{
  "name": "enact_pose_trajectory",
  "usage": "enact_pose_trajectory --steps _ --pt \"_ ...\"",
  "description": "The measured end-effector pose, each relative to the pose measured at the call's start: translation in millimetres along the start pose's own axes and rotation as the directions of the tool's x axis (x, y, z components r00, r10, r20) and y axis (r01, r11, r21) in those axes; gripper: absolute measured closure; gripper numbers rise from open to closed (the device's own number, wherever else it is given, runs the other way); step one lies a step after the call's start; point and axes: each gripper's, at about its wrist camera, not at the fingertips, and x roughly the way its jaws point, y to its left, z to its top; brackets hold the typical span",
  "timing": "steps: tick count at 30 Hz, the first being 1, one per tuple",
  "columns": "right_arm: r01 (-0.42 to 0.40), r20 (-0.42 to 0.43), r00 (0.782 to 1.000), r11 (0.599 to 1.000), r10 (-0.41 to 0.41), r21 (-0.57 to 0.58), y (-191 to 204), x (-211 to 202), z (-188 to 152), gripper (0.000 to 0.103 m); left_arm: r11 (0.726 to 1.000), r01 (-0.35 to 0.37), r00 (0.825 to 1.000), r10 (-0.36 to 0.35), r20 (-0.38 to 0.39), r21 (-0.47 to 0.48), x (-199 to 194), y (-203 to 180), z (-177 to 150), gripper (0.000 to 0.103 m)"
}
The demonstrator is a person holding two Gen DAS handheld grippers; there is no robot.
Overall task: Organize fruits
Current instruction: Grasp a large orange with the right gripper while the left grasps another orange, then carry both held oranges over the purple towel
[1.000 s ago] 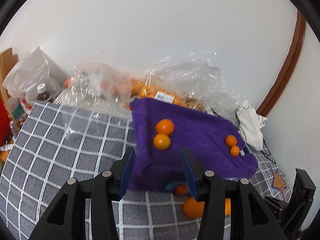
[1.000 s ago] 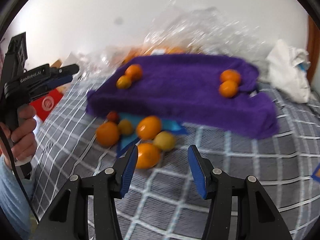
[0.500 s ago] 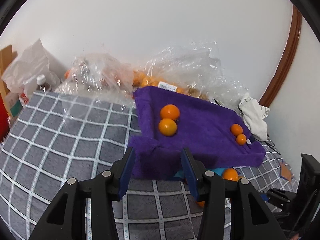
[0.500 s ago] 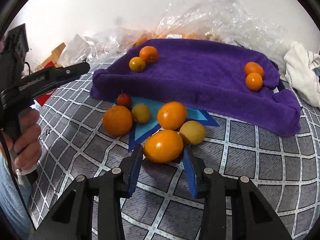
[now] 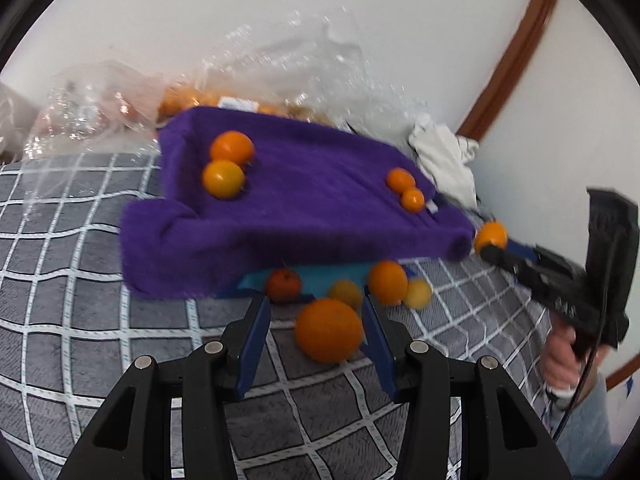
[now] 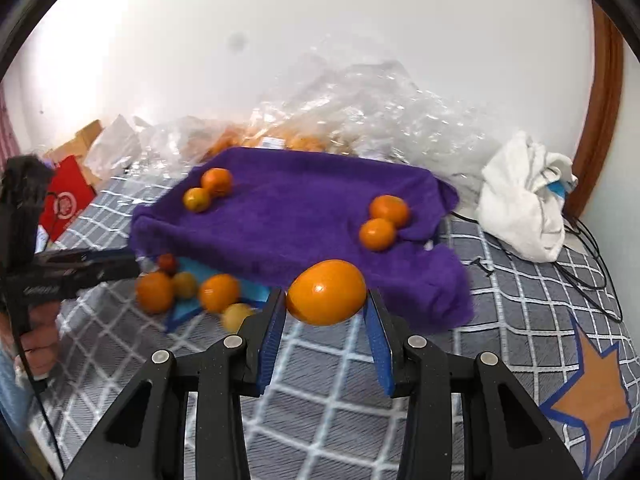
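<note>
The right gripper (image 6: 325,312) is clamped on 1 large orange (image 6: 326,292), both blue pads pressed to its sides, lifted clear of the grey checked bedspread (image 6: 500,280) just in front of the purple towel (image 6: 296,220). In the left wrist view the same held orange (image 5: 490,236) shows at the towel's right front corner.

The left gripper (image 5: 316,320) stands wide, holding nothing; a big orange (image 5: 329,329) lies on the bedspread (image 5: 80,280) between its fingers, and whether the pads touch it cannot be told.

Beyond that, under the towel's front edge, 4 smaller fruits sit near a blue sheet (image 5: 320,276): a reddish one (image 5: 283,285), a yellow-orange one (image 5: 345,293), an orange one (image 5: 387,282) and a pale yellow one (image 5: 417,293).

On the purple towel (image 5: 300,208), 2 oranges (image 6: 208,190) touch each other near its back left corner and 2 oranges (image 6: 382,222) touch near its right edge. Crumpled clear plastic bags (image 6: 360,108) lie against the wall behind, and a white cloth (image 6: 524,208) lies off the towel's right side.
</note>
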Motion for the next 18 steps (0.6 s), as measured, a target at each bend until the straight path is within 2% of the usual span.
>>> enact_pose_trajectory --steps 4,5,10,13,15,18 --pt "-0.045 0.002 0.999 0.996 0.045 0.073 -18 11 -8 0.063 1.0 0.001 1.0 -0.001 -0.031 0.03 7 -8 -4 0.057" --pt "-0.022 -0.024 0.999 0.998 0.024 0.065 -19 15 -8 0.063 0.999 -0.006 0.999 0.007 -0.043 0.037 10 -10 -5 0.056" --pt "0.01 -0.049 0.999 0.998 -0.007 0.058 -22 23 -12 0.063 0.996 -0.053 0.994 0.06 -0.092 0.068 23 -16 -7 0.056" --pt "0.004 -0.064 0.998 0.997 0.001 0.077 -25 26 -15 0.063 0.992 -0.083 0.993 0.09 -0.077 0.092 23 -21 -9 0.056" --pt "0.006 -0.077 0.997 0.997 0.0 0.078 -26 29 -16 0.063 0.991 -0.095 0.992 0.102 -0.071 0.099 22 -22 -10 0.064" --pt "0.013 -0.097 0.995 0.997 -0.006 0.073 -24 34 -18 0.063 0.994 -0.074 0.995 0.079 -0.063 0.082 20 -19 -9 0.065"
